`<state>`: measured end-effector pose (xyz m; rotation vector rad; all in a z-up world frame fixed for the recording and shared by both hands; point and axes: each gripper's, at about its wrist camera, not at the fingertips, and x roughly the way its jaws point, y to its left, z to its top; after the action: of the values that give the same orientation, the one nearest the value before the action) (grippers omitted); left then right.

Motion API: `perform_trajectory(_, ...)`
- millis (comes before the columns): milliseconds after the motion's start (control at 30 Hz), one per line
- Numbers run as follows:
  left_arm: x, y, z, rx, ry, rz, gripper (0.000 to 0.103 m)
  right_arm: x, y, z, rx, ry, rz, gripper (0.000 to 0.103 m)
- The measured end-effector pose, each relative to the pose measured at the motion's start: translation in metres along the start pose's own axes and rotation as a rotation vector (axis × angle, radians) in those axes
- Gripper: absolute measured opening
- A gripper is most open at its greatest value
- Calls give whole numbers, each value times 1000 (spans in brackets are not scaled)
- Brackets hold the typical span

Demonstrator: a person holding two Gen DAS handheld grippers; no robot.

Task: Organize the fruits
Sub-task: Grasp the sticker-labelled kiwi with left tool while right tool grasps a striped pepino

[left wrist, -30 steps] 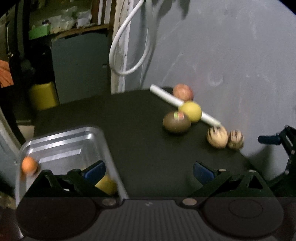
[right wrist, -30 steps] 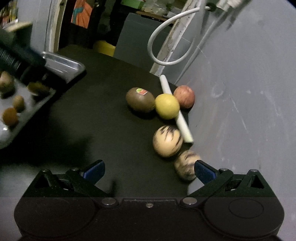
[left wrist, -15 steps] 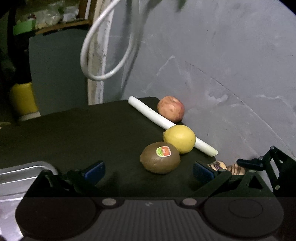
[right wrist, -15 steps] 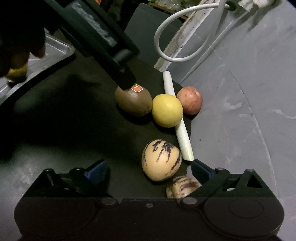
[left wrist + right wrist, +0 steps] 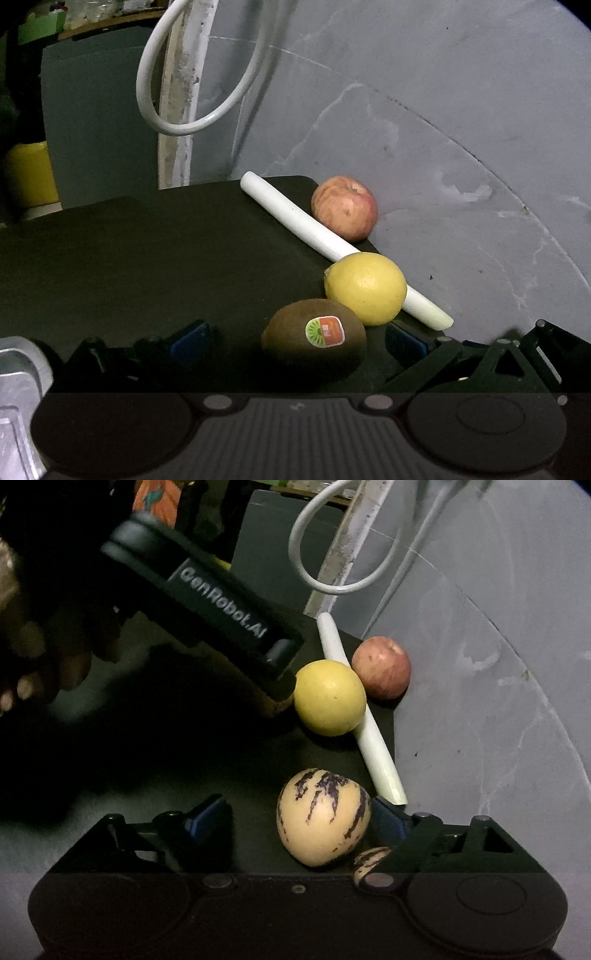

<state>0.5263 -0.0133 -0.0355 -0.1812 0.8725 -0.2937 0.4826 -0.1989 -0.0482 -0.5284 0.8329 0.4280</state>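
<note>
In the left wrist view a brown kiwi (image 5: pixel 314 341) with a sticker lies between the open jaws of my left gripper (image 5: pixel 295 338), nearer the right finger. A yellow lemon (image 5: pixel 365 288) touches it behind, and a red apple (image 5: pixel 344 206) sits farther back. In the right wrist view a striped cream melon (image 5: pixel 323 816) lies between the open jaws of my right gripper (image 5: pixel 299 818), against the right finger. A second striped melon (image 5: pixel 369 860) is half hidden under that finger. The lemon (image 5: pixel 330 697) and apple (image 5: pixel 381 667) lie beyond. The left gripper's body hides the kiwi there.
A white stick (image 5: pixel 332 247) lies diagonally between the apple and the lemon, near the black table's right edge by the grey wall (image 5: pixel 461 184). A metal tray corner (image 5: pixel 18 384) shows at the lower left. A white hose loop (image 5: pixel 192 110) hangs behind the table.
My left gripper left the tray and moved right and forward until its jaws straddle the kiwi. My right gripper moved forward until the near striped melon sits between its jaws.
</note>
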Motion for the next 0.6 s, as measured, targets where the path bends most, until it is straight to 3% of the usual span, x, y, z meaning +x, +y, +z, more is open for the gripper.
perform_trajectory(267,10,4,-1,11,12,-10,95,3,-11,-1,83,6,2,78)
perform_trajectory(333,11,4,-1,10,12,-17,93,4,-15,0,112,15,-2,71)
perform_trajectory(600,14,3,-3,-3,10,-63,76,5,-15,-2,103,23,-40,59)
